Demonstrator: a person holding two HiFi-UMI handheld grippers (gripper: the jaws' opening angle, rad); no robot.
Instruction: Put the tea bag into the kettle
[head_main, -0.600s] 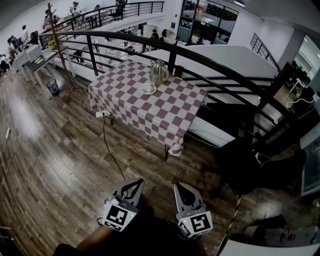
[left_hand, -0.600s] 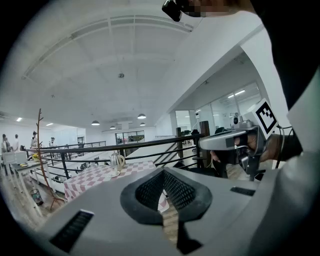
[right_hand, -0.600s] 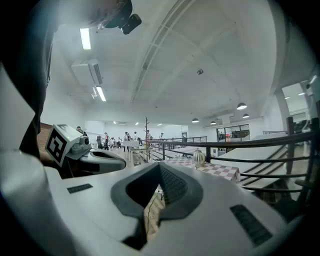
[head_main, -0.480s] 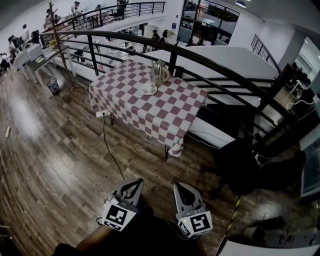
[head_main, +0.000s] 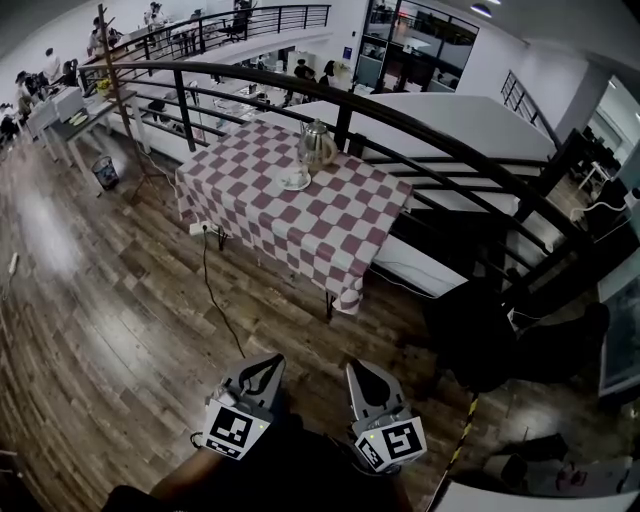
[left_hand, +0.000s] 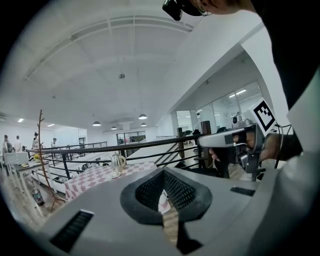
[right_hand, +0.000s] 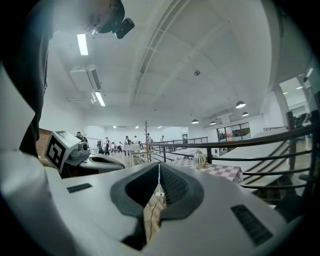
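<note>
The kettle (head_main: 316, 145) stands on the table (head_main: 330, 225), a saucer (head_main: 296, 181) just beside it; the tea bag is too small to make out. The left gripper (head_main: 267, 363) and right gripper (head_main: 358, 371) are well apart from the kettle, jaws together and empty. This looks like the approach step — next they likely need to reach the kettle and open.

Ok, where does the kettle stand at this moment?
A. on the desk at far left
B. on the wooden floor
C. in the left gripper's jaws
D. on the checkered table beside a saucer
D: the kettle stands on the checkered table next to the saucer, well away from the left gripper and right gripper, both shut on nothing.
</note>
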